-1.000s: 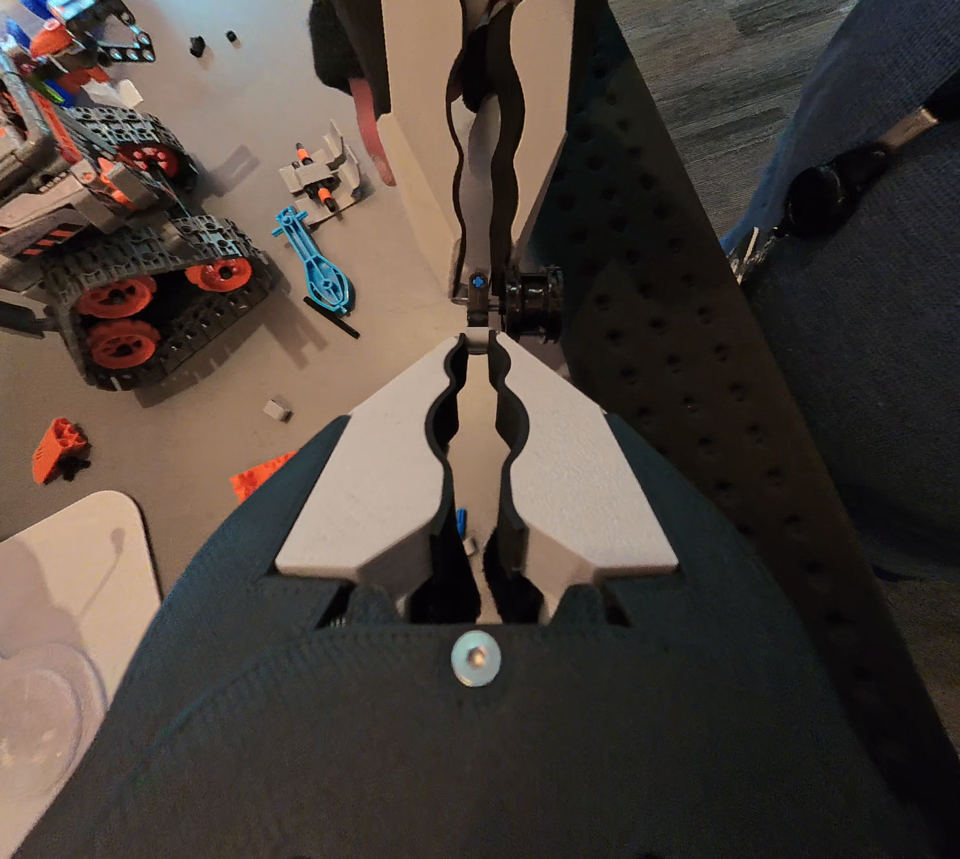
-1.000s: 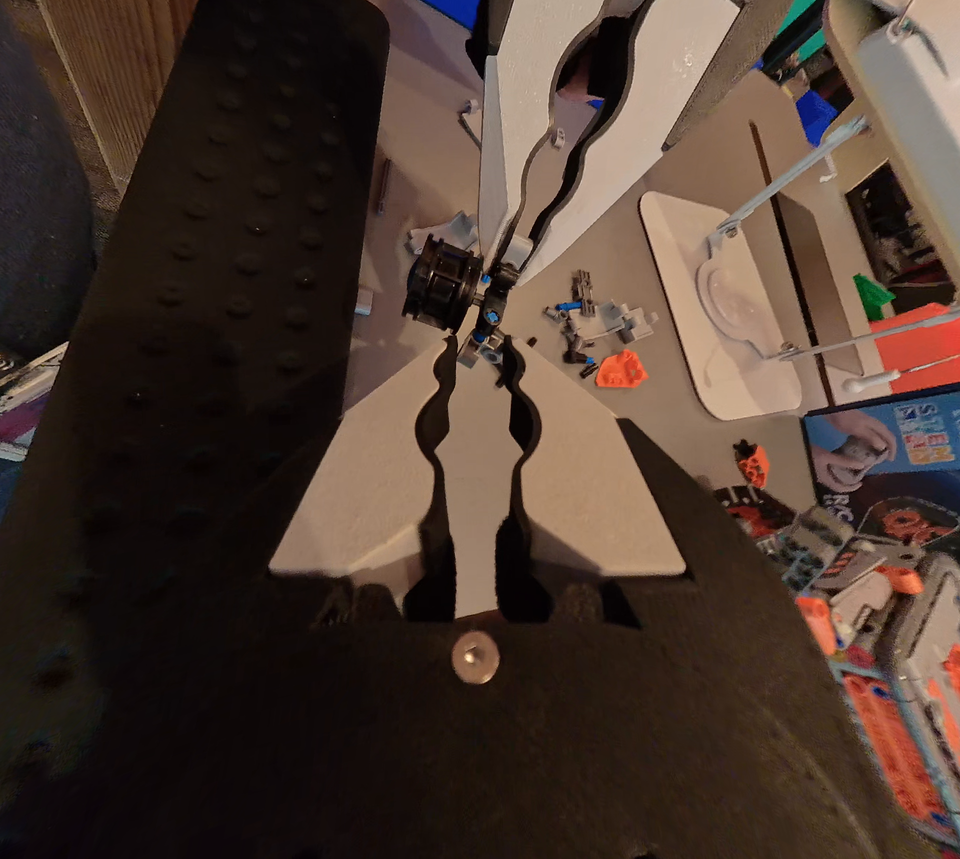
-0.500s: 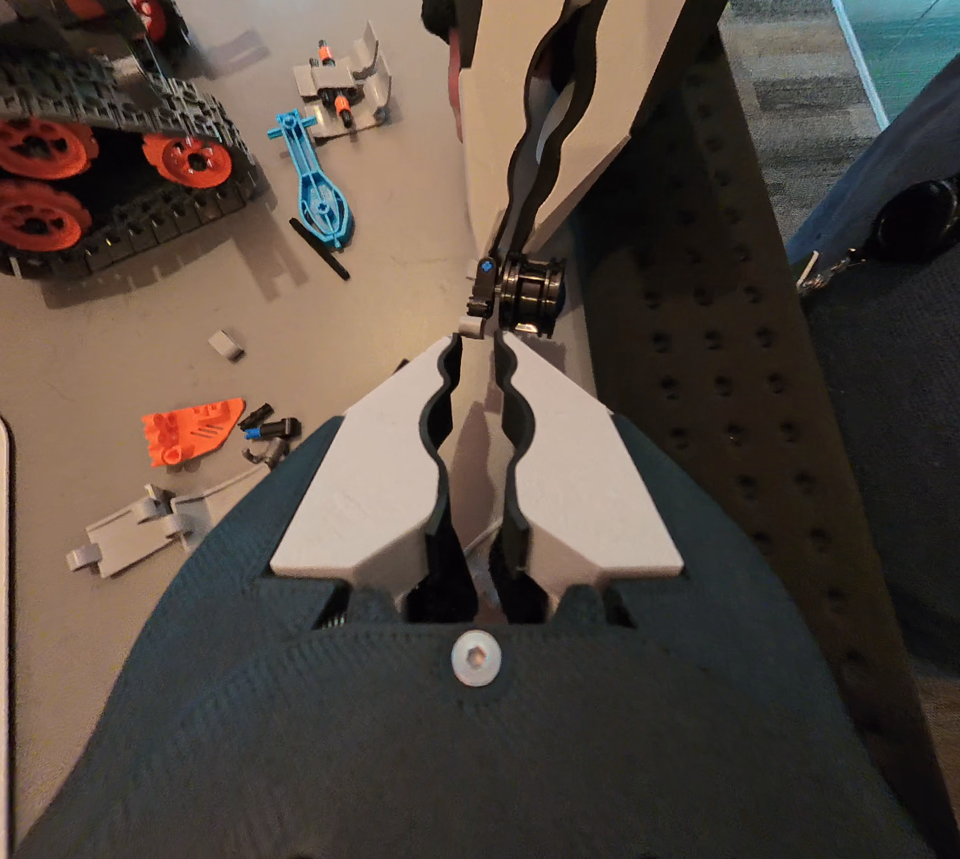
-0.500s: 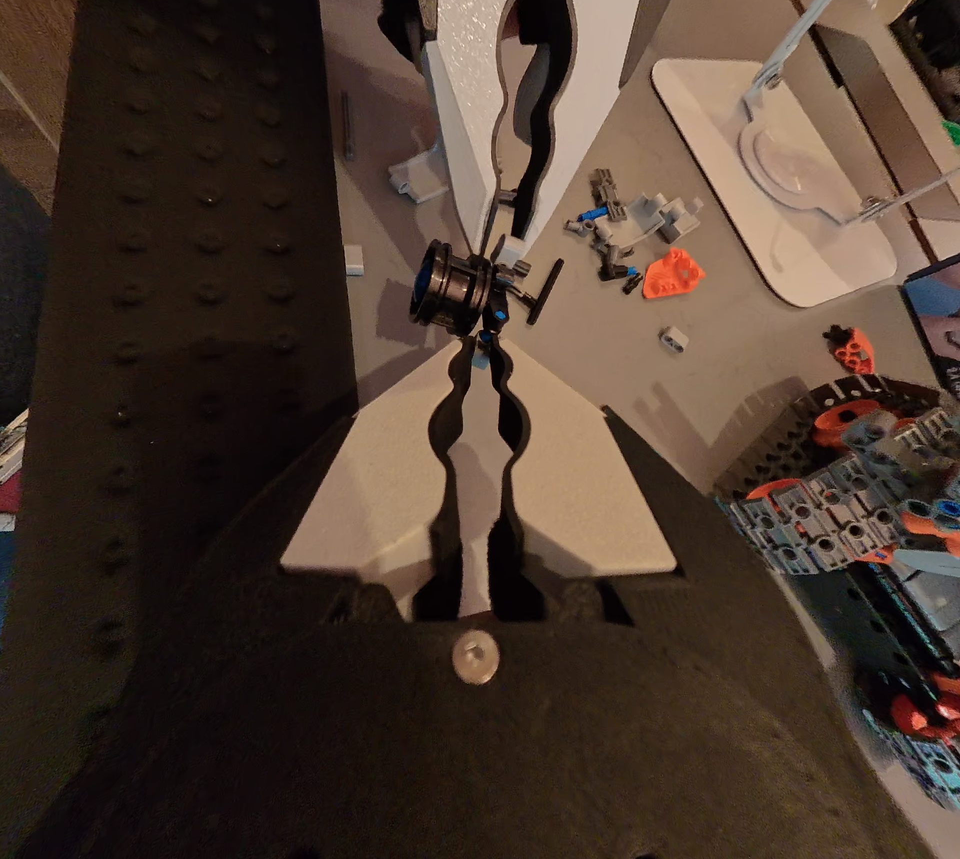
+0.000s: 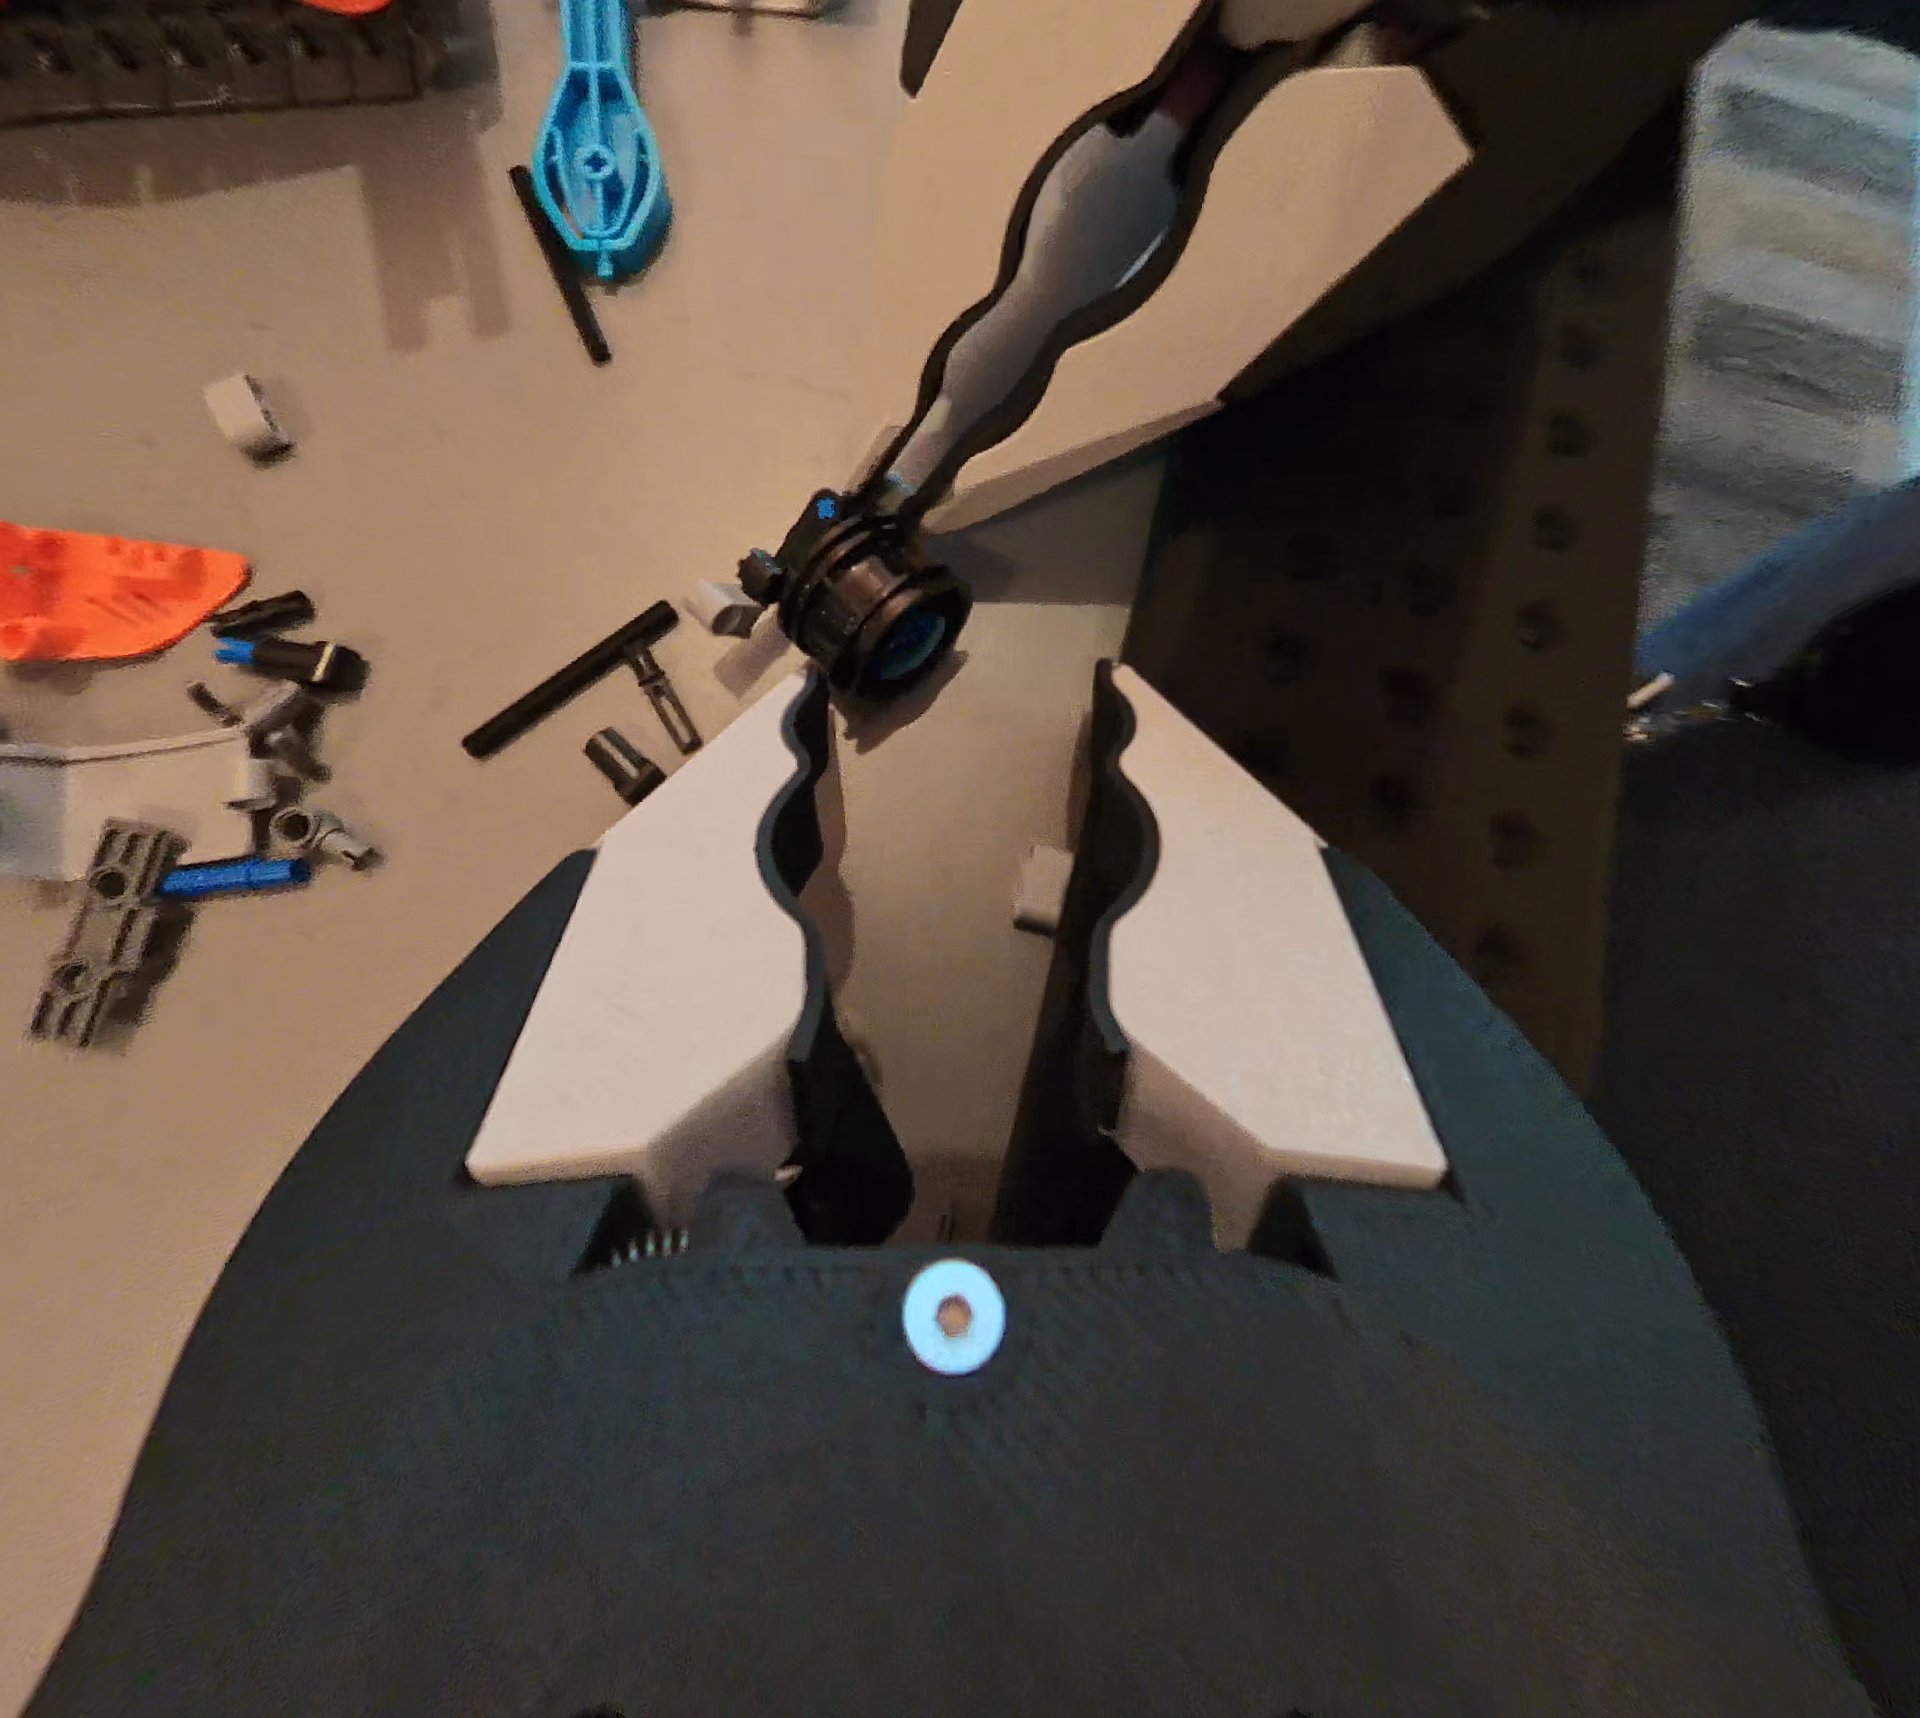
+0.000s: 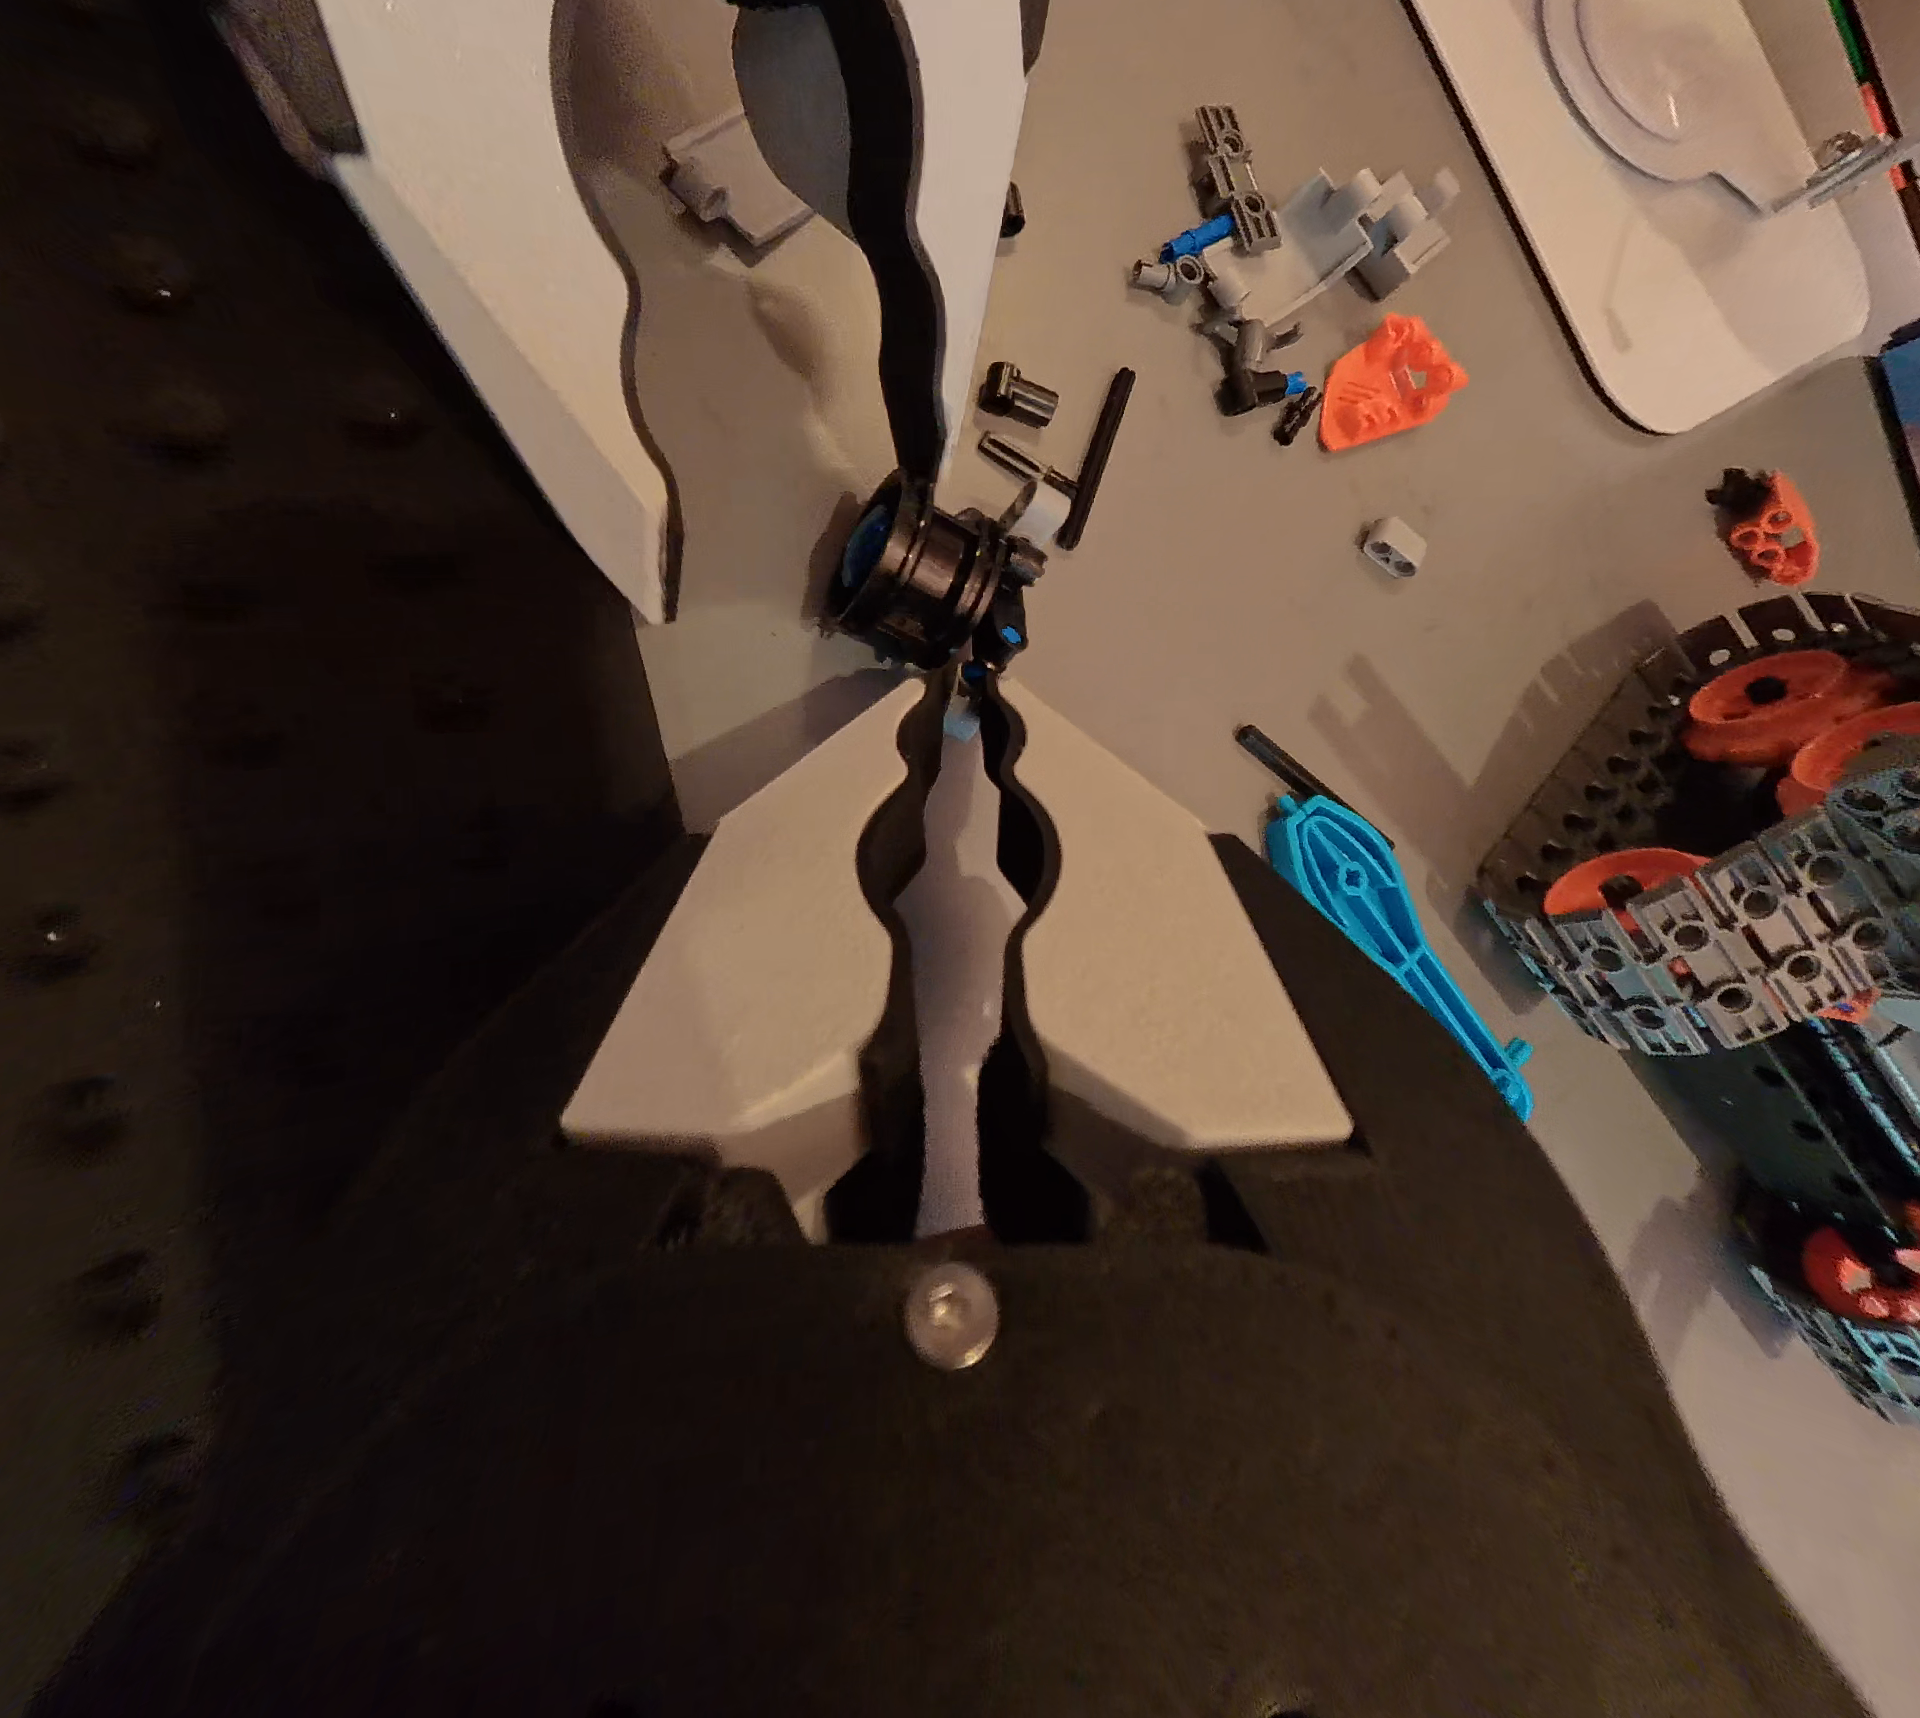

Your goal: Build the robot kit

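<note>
A small black wheel (image 5: 878, 624) with a blue hub sits on a short grey and black pin assembly just above the grey table. My right gripper (image 6: 961, 697) is shut on the assembly's end with the blue pin, and the wheel (image 6: 914, 577) sticks out beyond its tips. In the left wrist view the right gripper (image 5: 894, 489) comes in from the upper right. My left gripper (image 5: 966, 692) is open and empty, its left tip just under the wheel. In the right wrist view the left gripper (image 6: 795, 541) has its fingers spread on either side of the wheel.
A black T-shaped axle (image 5: 571, 681) and small connectors lie left of the wheel. Also on the table are an orange panel (image 5: 104, 588), a blue lever tool (image 5: 597, 141), a tracked vehicle (image 6: 1766, 889) and a white board (image 6: 1610, 214). A black studded mat (image 6: 208, 525) lines the table edge. The grippers are tip to tip, or close to it. The black T-shaped axle (image 5: 571, 681) lies around 5 cm away from my left fingertips. It is also in sight in the right wrist view (image 6: 1094, 444).
My left gripper has opened and let go of the wheel assembly, which the right gripper still holds. Both grippers have moved toward the loose pieces and lower over the table.
</note>
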Demonstrator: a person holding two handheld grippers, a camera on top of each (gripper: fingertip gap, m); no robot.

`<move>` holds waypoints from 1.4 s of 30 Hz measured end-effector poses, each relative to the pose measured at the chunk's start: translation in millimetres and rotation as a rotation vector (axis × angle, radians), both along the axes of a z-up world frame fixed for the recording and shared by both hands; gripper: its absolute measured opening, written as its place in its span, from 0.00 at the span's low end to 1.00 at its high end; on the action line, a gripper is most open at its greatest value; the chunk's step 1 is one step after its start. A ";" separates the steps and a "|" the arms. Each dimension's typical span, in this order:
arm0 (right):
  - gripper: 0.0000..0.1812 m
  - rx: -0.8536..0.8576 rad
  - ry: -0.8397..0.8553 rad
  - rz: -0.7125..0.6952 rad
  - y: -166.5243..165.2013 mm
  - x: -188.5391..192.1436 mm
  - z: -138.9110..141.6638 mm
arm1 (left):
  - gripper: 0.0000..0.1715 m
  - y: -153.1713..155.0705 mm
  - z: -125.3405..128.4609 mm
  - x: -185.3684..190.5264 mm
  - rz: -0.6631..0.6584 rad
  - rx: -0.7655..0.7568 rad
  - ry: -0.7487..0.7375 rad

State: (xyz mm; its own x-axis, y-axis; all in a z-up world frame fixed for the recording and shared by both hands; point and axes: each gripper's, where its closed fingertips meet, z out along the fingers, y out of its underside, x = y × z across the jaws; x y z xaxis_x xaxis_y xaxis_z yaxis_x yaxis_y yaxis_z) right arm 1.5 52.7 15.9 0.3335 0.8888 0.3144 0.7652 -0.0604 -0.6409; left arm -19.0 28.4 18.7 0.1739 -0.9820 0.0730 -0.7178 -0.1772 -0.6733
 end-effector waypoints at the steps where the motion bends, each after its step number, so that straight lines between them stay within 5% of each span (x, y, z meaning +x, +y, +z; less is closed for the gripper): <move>1: 0.02 0.013 -0.018 0.000 -0.3 -0.3 -0.6 | 0.29 2.4 0.2 0.7 0.022 0.021 0.012; 7: 0.08 -0.016 -0.049 0.017 -7.9 -4.3 -3.6 | 0.14 7.4 -5.8 0.9 0.047 0.051 0.060; 13: 0.15 -0.191 0.076 0.104 -23.4 -1.4 9.0 | 0.14 5.0 -6.0 -0.2 -0.042 0.067 0.057; 20: 0.11 -0.313 0.244 0.069 -1.6 1.1 25.7 | 0.14 9.7 -4.7 -6.5 -0.221 0.236 0.121; 26: 0.00 -0.365 0.212 0.135 -8.4 -6.9 16.0 | 0.14 8.7 -4.1 -7.7 -0.274 0.294 0.142; 34: 0.00 -0.341 0.117 0.193 -20.5 -6.0 -1.6 | 0.14 8.5 -6.1 -7.2 -0.276 0.280 0.130; 42: 0.06 -0.322 0.193 0.159 -7.6 -4.9 14.3 | 0.13 7.7 -8.2 -7.9 -0.328 0.280 0.138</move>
State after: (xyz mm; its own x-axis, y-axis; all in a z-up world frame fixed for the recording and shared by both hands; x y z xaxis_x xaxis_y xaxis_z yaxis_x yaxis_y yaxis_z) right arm -3.4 45.1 30.2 0.2100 0.9767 -0.0431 0.6488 -0.1722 -0.7412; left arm -26.9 36.1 10.5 -0.1605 -0.9654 -0.2056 -0.7921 0.2502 -0.5568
